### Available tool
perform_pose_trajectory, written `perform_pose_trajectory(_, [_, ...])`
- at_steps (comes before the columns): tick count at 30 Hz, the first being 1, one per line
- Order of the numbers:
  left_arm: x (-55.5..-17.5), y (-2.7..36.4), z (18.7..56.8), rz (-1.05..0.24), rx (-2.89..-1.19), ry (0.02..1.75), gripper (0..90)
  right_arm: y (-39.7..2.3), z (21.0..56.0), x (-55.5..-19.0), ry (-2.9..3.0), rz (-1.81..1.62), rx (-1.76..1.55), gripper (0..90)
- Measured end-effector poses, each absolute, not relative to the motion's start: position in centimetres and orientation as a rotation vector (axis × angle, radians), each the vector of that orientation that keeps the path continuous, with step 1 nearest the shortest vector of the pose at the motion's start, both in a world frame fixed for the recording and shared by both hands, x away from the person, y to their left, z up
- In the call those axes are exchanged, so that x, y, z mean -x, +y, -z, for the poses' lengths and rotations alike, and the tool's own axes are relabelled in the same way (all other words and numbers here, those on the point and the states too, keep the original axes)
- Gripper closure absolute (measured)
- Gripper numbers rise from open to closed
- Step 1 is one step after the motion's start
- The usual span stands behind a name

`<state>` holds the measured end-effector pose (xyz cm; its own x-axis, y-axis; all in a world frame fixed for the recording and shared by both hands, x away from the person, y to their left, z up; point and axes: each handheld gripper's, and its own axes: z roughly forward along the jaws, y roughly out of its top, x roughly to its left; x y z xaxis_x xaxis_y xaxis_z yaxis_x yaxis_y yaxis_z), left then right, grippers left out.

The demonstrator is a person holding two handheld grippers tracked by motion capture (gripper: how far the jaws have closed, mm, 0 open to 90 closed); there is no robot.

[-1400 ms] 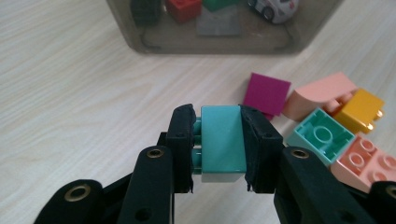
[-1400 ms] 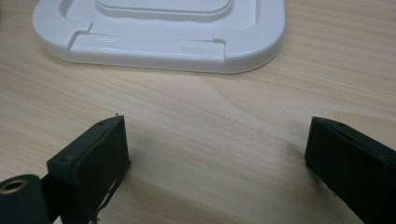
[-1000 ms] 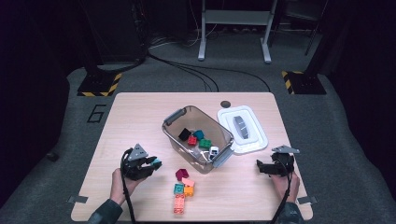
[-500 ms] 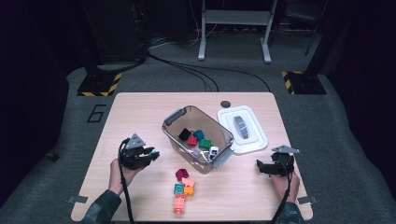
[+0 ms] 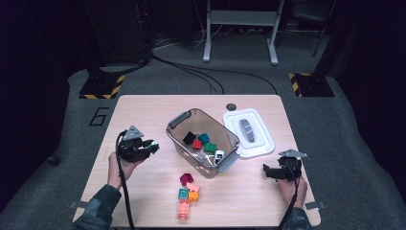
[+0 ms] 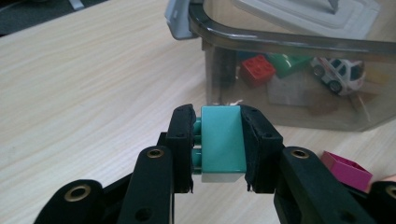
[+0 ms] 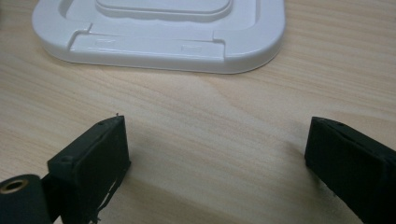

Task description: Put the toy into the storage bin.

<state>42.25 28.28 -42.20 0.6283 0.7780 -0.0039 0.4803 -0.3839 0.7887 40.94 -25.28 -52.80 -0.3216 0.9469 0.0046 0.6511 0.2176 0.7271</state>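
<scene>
Left tongs (image 6: pixel 219 144) clamp a teal brick (image 6: pixel 223 140) above the counter (image 5: pixel 143 110), just short of the bin (image 6: pixel 280 42). Right tongs (image 7: pixel 215 154) gape, idle. Risk as I see it: brick clips the rim and twists loose, or drops outside.

Table (image 5: pixel 143 110): carries everything listed below.
Bin (image 5: pixel 178 143): at the table's centre, several blocks and a toy car (image 5: pixel 219 155) inside.
Lid (image 5: pixel 248 132): flat on the table, just right of the bin.
Loose blocks (image 5: pixel 187 193): clustered on the table in front of the bin.
Left gripper (image 5: pixel 152 146): left of the bin, a block (image 6: pixel 222 141) between its jaws.
Right gripper (image 5: pixel 266 170): in front of the lid, near the right edge.
</scene>
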Motion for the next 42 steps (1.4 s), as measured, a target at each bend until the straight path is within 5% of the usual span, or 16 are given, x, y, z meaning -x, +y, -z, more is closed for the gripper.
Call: perform_pose_trajectory(42, [-47.8, 24.8, 34.4, -0.591, -2.093, 0.9, 67.5, -25.3, 52.8, -40.9, 2.053, -0.889, -1.475, 5.5])
